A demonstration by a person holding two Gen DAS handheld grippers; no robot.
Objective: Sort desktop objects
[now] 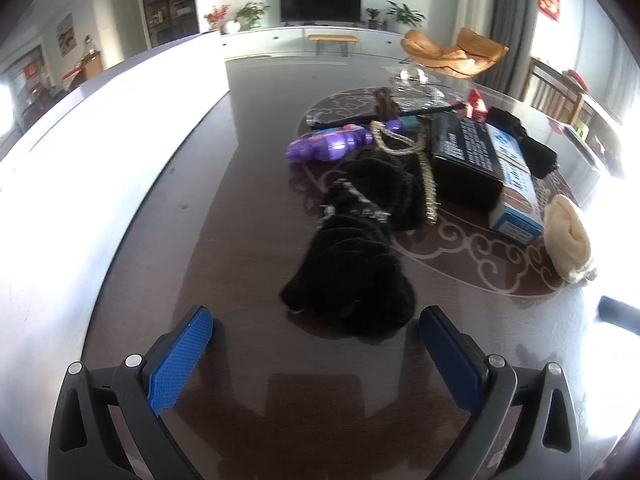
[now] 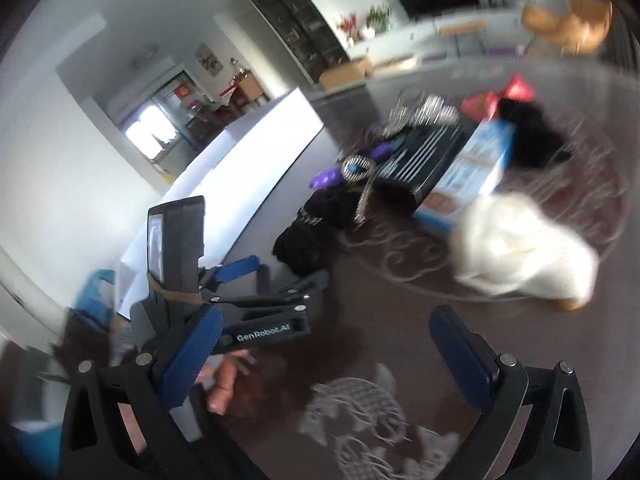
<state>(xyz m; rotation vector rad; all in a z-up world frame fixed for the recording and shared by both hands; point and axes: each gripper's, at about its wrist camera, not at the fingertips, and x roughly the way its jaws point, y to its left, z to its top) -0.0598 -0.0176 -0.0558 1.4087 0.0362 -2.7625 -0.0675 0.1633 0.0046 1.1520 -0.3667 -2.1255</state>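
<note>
My left gripper [image 1: 316,330] is open and empty, low over the dark table [image 1: 248,208], just short of a black fuzzy cloth [image 1: 352,272]. Behind the cloth lie a purple toy [image 1: 324,145], a gold chain [image 1: 424,168], a black and blue box [image 1: 484,160] and a cream fuzzy item [image 1: 568,236]. My right gripper [image 2: 324,348] is open and empty above the table. In its blurred view the cream item [image 2: 524,248] is ahead to the right, the box [image 2: 464,176] behind it, and the left gripper [image 2: 276,292] is at the left.
A white panel [image 1: 112,152] runs along the table's left side. A black folded item [image 1: 524,140], red packets [image 1: 478,106] and clear plastic wrap [image 1: 416,88] lie at the back of the pile. A wooden chair [image 1: 560,92] stands at the right.
</note>
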